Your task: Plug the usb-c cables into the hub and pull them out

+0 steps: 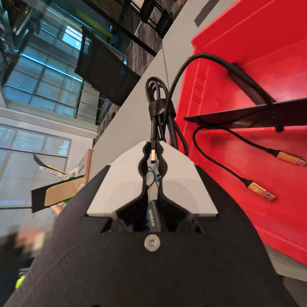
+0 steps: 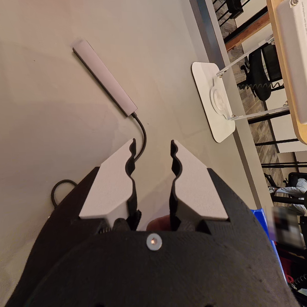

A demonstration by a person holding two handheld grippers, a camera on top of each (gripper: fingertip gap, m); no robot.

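In the left wrist view my left gripper (image 1: 153, 147) is shut on the gold-tipped plug (image 1: 153, 155) of a black cable. The rest of that cable (image 1: 157, 93) hangs beyond the fingertips as a coil bound by a black strap. A grey block (image 1: 154, 214) sits deeper between the jaws. In the right wrist view my right gripper (image 2: 153, 141) is open and empty above the table. The slim grey hub (image 2: 104, 78) lies flat on the table ahead and to the left. Its black lead (image 2: 143, 132) curves back under my left finger.
A red bin (image 1: 249, 66) with a black divider (image 1: 249, 114) stands right of the left gripper. It holds two cable ends with orange plugs (image 1: 259, 191). In the right wrist view, a white pad (image 2: 214, 116) with a clear stand sits near the table's edge (image 2: 232, 132). A blue bin (image 2: 259, 221) is at lower right. Across from one pair of fingers to the other is roughly 50 cm. The slim grey hub (image 2: 104, 78) is closer to my right gripper, around 10 cm from its tips; the left tips are 40 cm off.
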